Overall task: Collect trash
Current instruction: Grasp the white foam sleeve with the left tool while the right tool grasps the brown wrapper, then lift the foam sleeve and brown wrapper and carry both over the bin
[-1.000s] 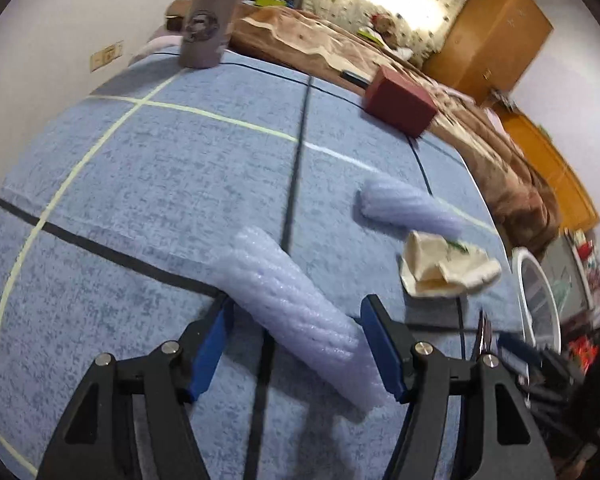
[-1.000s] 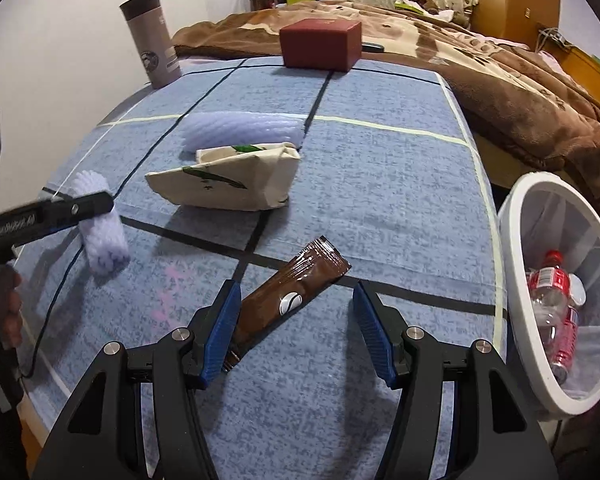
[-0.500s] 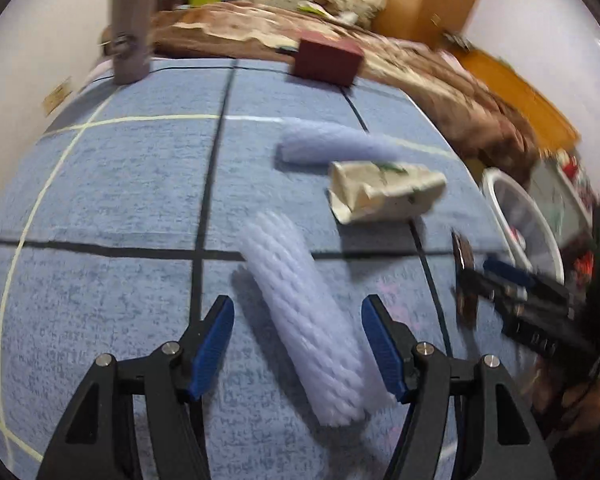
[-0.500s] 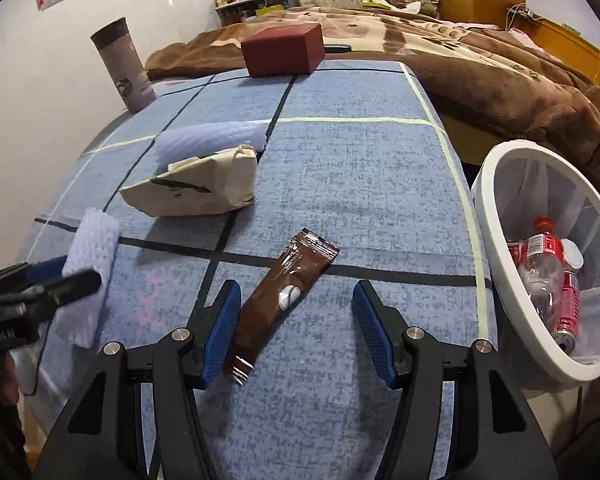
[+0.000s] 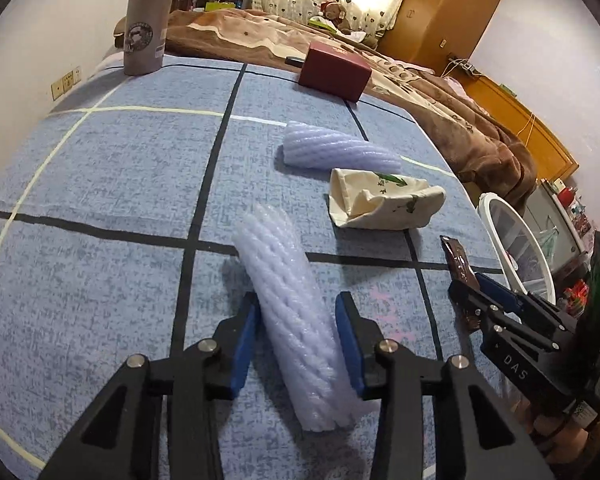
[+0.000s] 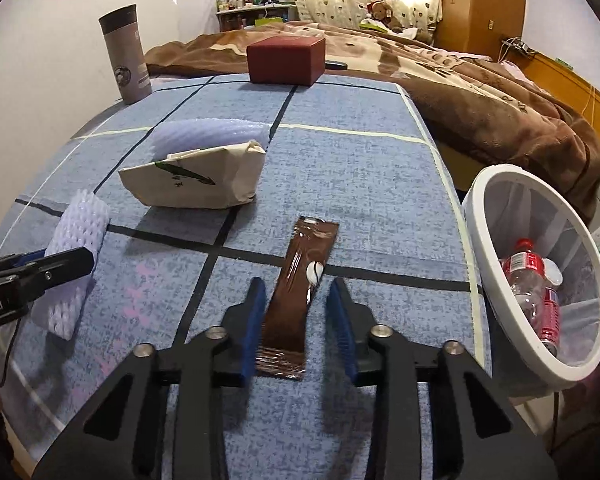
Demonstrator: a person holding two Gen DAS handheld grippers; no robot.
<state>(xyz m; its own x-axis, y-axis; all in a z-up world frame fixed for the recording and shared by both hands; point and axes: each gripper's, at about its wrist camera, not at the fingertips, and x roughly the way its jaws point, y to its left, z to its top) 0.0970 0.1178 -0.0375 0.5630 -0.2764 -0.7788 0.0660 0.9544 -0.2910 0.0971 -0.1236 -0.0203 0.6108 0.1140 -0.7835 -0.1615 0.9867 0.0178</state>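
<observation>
On the blue tabletop (image 5: pixel 100 168) | left claw (image 5: pixel 298 344) closing, pads touching foam sleeve (image 5: pixel 296 320) at 12 o'clock | right claw (image 6: pixel 298 320) closing around brown wrapper (image 6: pixel 296 292), not squeezing yet

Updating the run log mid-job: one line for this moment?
left gripper: closing, foam sleeve between jaws | right gripper: closing, brown wrapper between jaws | bin: holds bottles

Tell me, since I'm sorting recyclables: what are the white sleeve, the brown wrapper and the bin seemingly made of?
Foam net sleeve: soft white foam mesh, ribbed weave. Brown wrapper: glossy plastic or foil film, with crinkled highlights. Bin: probably smooth white plastic rim with see-through mesh walls.
</observation>
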